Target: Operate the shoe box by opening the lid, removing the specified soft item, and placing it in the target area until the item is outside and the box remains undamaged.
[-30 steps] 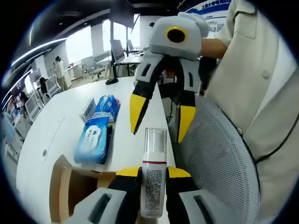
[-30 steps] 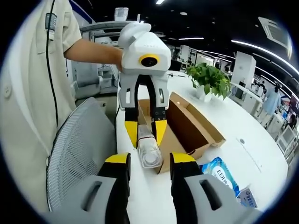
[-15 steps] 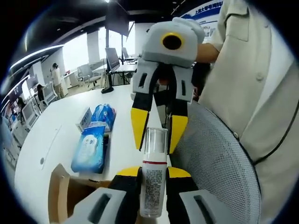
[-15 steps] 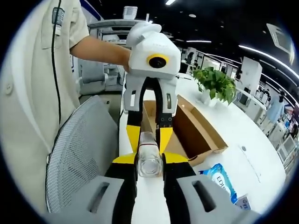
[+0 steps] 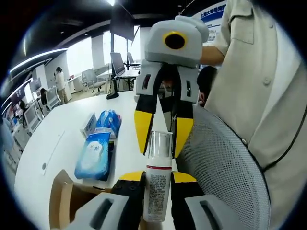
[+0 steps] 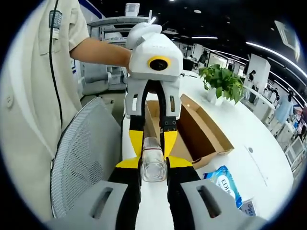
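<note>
Left tongs (image 5: 157, 176) clamped on bottle (image 5: 158, 181) body; right tongs (image 6: 153, 162) pinching its clear cap end. Bottle held between both, above white worktop (image 5: 53, 129) edge, open shoe box (image 6: 201, 132) just behind.

White table (image 5: 57, 129) carries open cardboard box (image 6: 201, 129), wipe packs (image 5: 96, 153), potted plant (image 6: 220, 84).

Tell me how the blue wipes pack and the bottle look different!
The blue wipes pack is flat and soft-looking and lies on the white table; the bottle is tall, clear-capped and held up between both grippers. The pack is blue; the bottle is white with a red band. Both carry printed labels.
</note>
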`<state>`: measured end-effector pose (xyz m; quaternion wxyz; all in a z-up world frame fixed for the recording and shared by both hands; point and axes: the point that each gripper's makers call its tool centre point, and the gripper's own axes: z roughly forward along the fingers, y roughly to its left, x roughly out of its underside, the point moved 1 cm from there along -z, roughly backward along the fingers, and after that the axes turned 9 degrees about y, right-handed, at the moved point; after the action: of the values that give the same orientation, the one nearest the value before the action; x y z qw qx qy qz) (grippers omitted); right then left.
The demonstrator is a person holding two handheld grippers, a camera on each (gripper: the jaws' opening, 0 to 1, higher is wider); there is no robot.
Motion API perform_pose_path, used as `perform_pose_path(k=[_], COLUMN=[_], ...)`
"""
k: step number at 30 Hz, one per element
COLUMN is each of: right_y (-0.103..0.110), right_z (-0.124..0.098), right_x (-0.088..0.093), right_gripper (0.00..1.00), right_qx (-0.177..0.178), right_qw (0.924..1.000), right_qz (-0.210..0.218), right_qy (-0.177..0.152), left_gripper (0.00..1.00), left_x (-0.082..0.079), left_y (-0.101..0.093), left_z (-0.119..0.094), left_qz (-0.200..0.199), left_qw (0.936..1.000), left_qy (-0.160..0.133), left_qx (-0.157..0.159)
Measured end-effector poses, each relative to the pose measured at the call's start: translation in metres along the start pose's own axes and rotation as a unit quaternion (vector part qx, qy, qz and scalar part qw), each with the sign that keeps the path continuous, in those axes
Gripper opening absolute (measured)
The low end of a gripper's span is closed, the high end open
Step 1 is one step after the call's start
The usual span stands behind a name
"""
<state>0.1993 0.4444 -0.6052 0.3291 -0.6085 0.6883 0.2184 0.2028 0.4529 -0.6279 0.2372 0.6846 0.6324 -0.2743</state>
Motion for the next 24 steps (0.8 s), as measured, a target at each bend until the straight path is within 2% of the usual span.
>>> perform_pose_path(k=[3,7,11,19,24], right_y=[0.0,0.001,-0.001,-0.009,-0.016], right_z=[-0.001,-0.002,-0.004,-0.009,-0.014], right_x=[-0.001,-0.003,-0.007,-0.009,-0.008], right_gripper=[0.16,0.16,0.16,0.17,0.17], right_qx=[-0.003,-0.005,-0.004,0.003,0.003], right_qw=[1.0,1.0,0.9999,0.9998,0.9997], right_qz=[-0.001,-0.007,-0.011,-0.017,-0.018], right_qy=[0.002,0.004,0.003,0.007,0.016], left_gripper=[0.21,0.3,0.33,0.53,0.69], left_x=[-0.001,-0.002,-0.004,0.001,0.01], left_y=[0.0,0.001,0.003,0.009,0.019], left_z=[0.0,-0.001,-0.004,-0.012,-0.022], left_qz=[-0.007,-0.017,-0.025,-0.053,-0.092], left_qw=[1.0,0.9998,0.9995,0.9975,0.9923], left_qy=[-0.001,-0.005,-0.012,-0.028,-0.042], left_qx=[-0.001,-0.008,-0.015,-0.037,-0.071])
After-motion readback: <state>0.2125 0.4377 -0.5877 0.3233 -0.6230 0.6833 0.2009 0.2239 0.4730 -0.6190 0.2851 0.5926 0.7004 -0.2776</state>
